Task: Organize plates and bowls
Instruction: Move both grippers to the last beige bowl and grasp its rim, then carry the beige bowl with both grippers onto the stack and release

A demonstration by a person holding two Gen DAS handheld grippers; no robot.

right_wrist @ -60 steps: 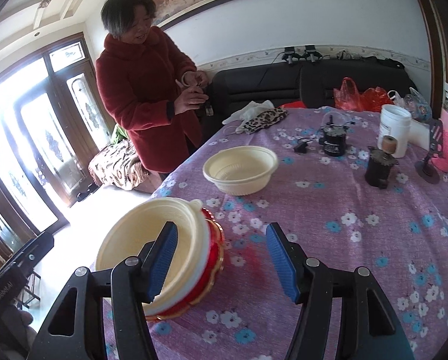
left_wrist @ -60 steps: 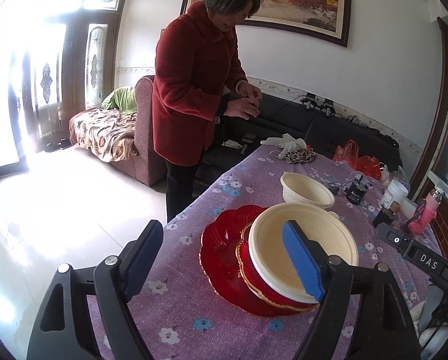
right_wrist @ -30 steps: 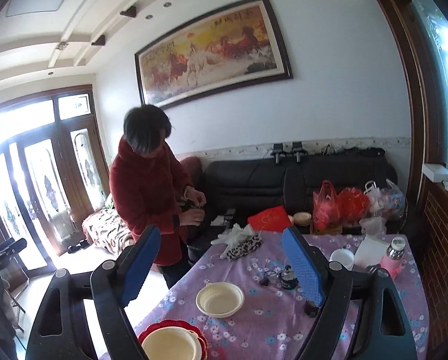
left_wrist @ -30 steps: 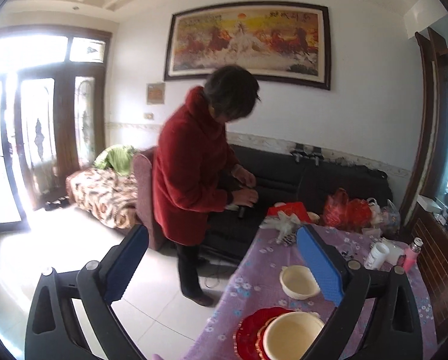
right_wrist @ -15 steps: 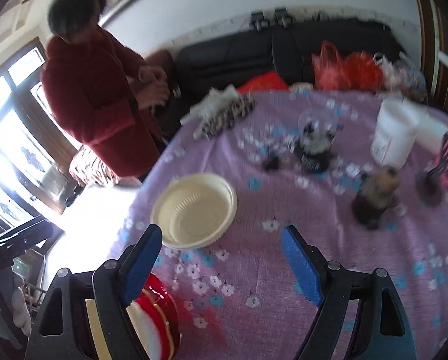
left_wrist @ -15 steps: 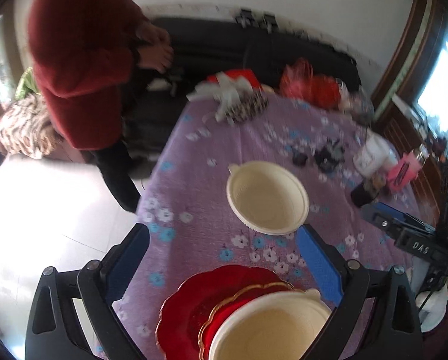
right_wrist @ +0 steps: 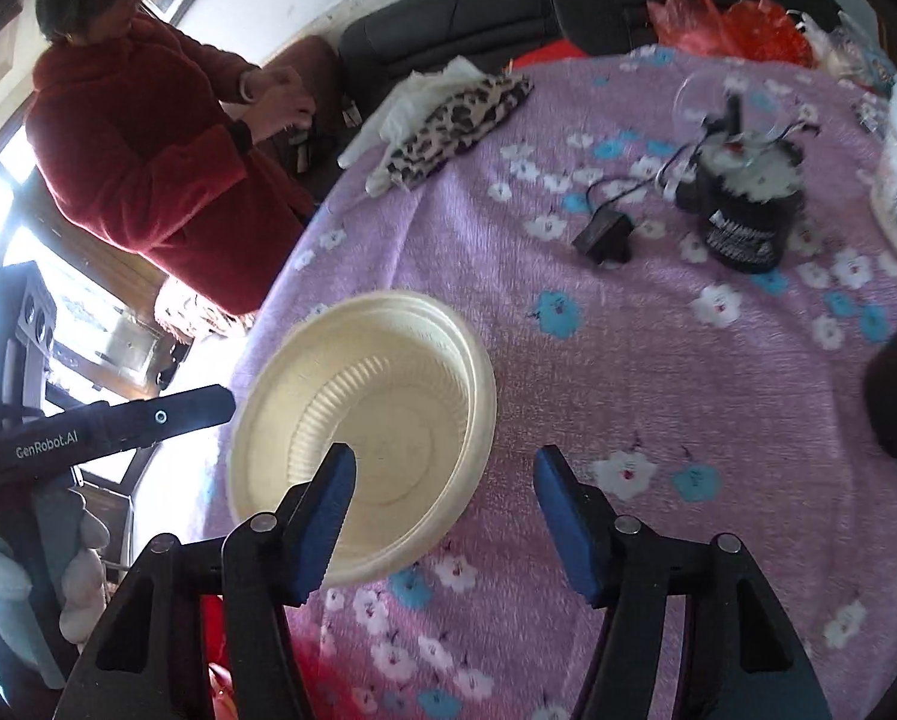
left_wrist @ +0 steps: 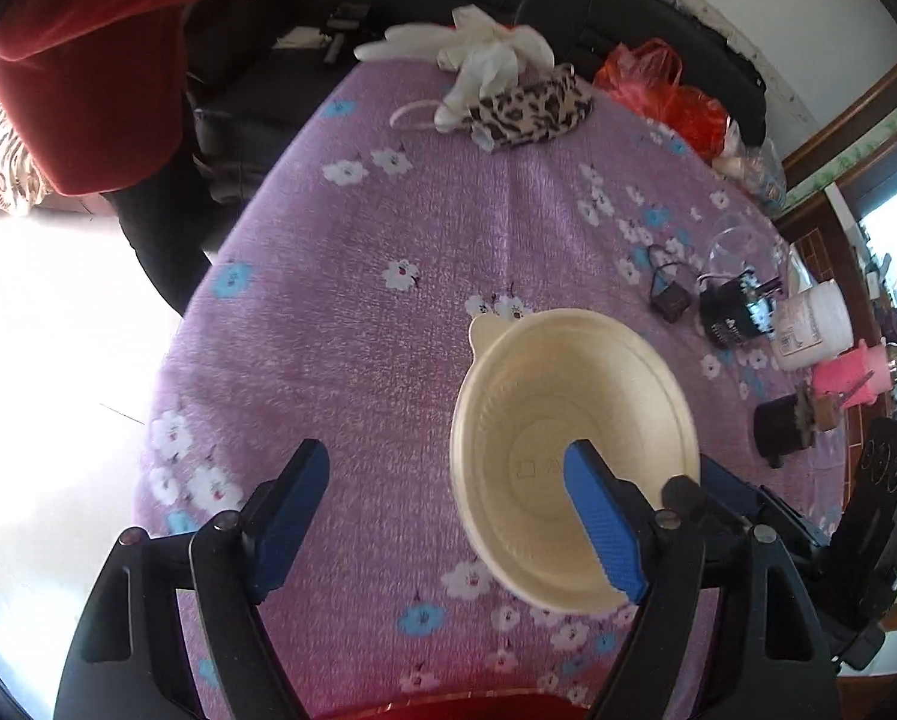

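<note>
A cream bowl (left_wrist: 574,438) sits alone on the purple flowered tablecloth (left_wrist: 388,324); it also shows in the right wrist view (right_wrist: 376,426). My left gripper (left_wrist: 448,516) is open and empty, its right finger over the bowl's inside. My right gripper (right_wrist: 442,504) is open and empty, its left finger over the bowl's near rim. A red plate edge (left_wrist: 478,708) shows at the bottom of the left view; a sliver of red (right_wrist: 220,660) shows low in the right view.
A person in a red coat (right_wrist: 148,156) stands at the table's far left corner. White gloves and a leopard cloth (left_wrist: 520,96) lie at the far edge. A black jar (right_wrist: 748,210), adapter (right_wrist: 604,234), white tub (left_wrist: 814,324) and pink bottle (left_wrist: 850,378) stand right.
Both grippers have swung down from facing the room and moved forward over the table, past the stacked red plates, onto the lone cream bowl. Both stay open.
</note>
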